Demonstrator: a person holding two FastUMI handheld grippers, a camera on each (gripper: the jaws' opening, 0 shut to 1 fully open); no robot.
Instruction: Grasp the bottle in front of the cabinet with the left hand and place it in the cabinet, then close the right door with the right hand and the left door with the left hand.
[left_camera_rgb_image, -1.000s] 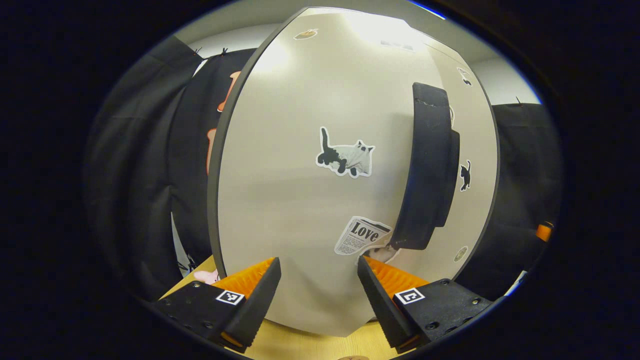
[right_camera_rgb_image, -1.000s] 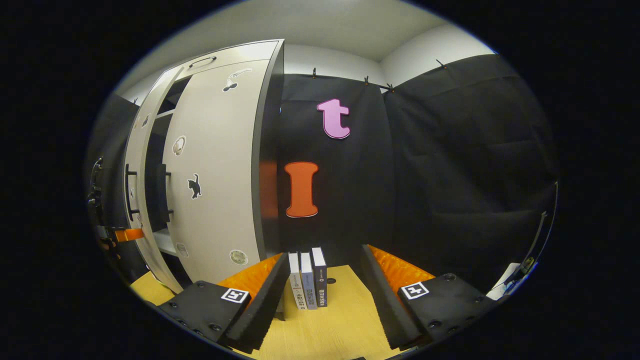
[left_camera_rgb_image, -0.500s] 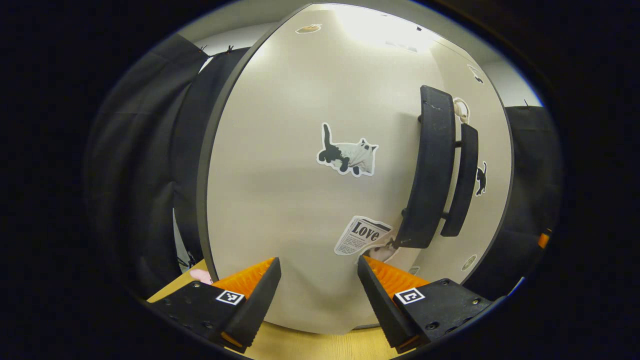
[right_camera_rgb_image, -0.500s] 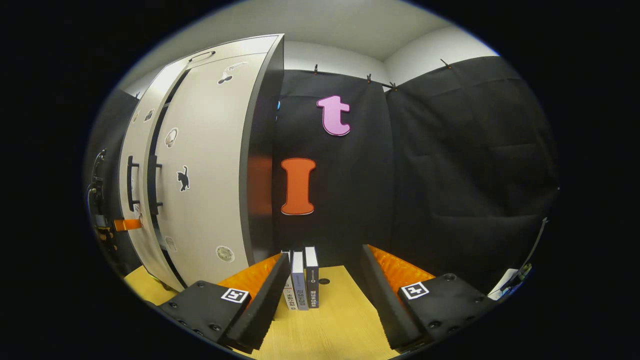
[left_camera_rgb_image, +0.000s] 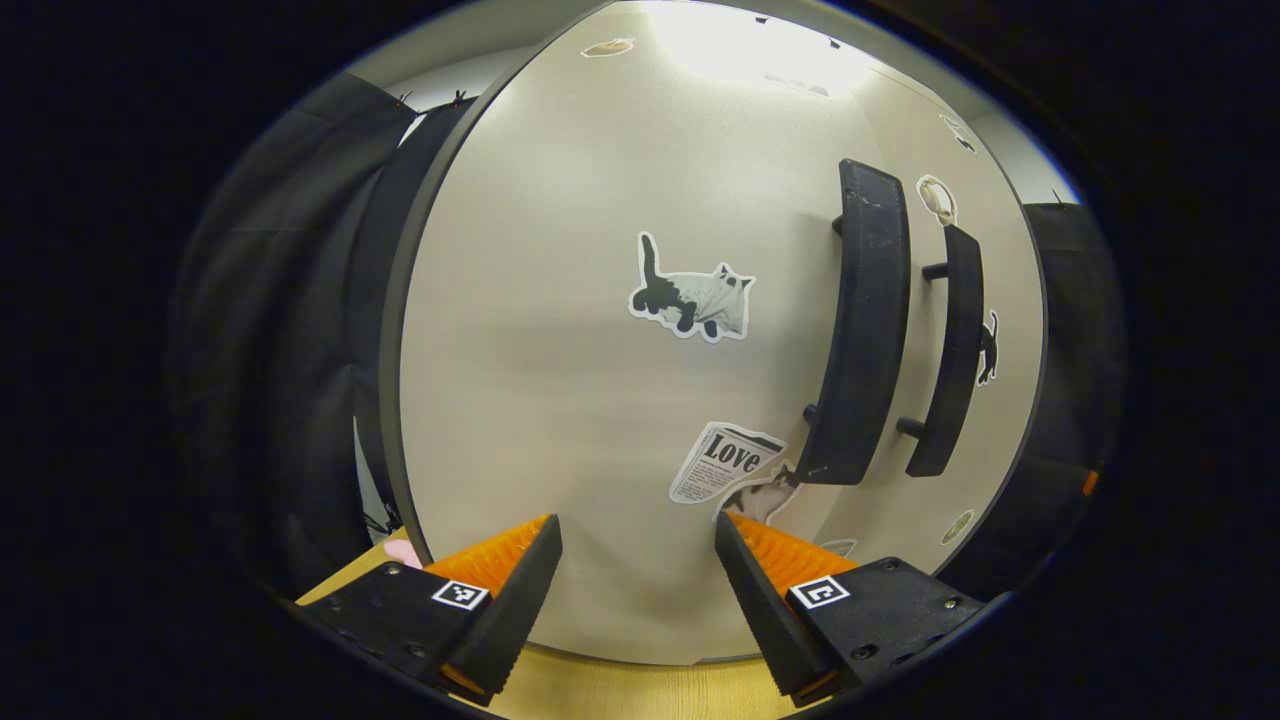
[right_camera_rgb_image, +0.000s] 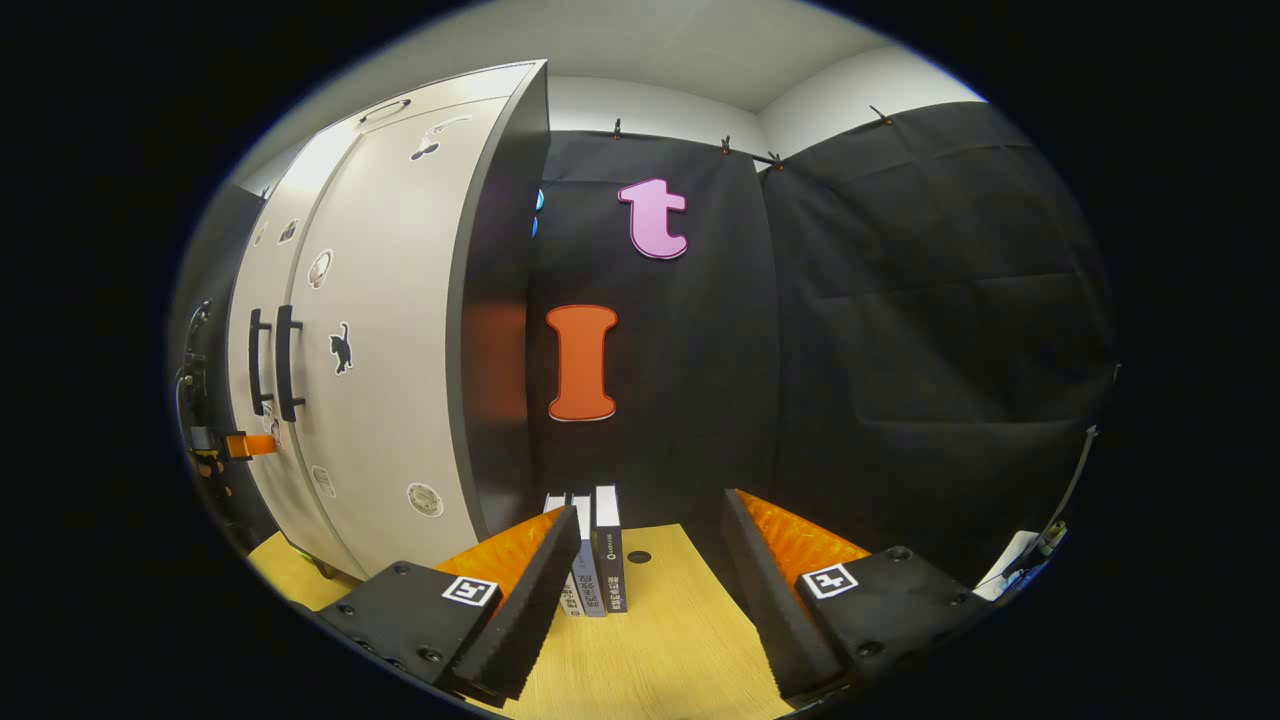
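Tongs on the left (left_camera_rgb_image: 638, 560) gaped empty against the smooth pale left door (left_camera_rgb_image: 560, 380) with its curved matte handle (left_camera_rgb_image: 862, 330), while right tongs (right_camera_rgb_image: 650, 555) stood apart above the wood-grain table (right_camera_rgb_image: 670, 650) beside upright books (right_camera_rgb_image: 595, 560).

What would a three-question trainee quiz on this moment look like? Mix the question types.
1. True or false: both cabinet doors look shut.
2. The left gripper jaws are: A) open, B) shut on a handle, C) shut on a bottle.
3. What stands on the table beside the cabinet, ahead of the right gripper?

Key: 1 true. 2 A. 3 upright books.
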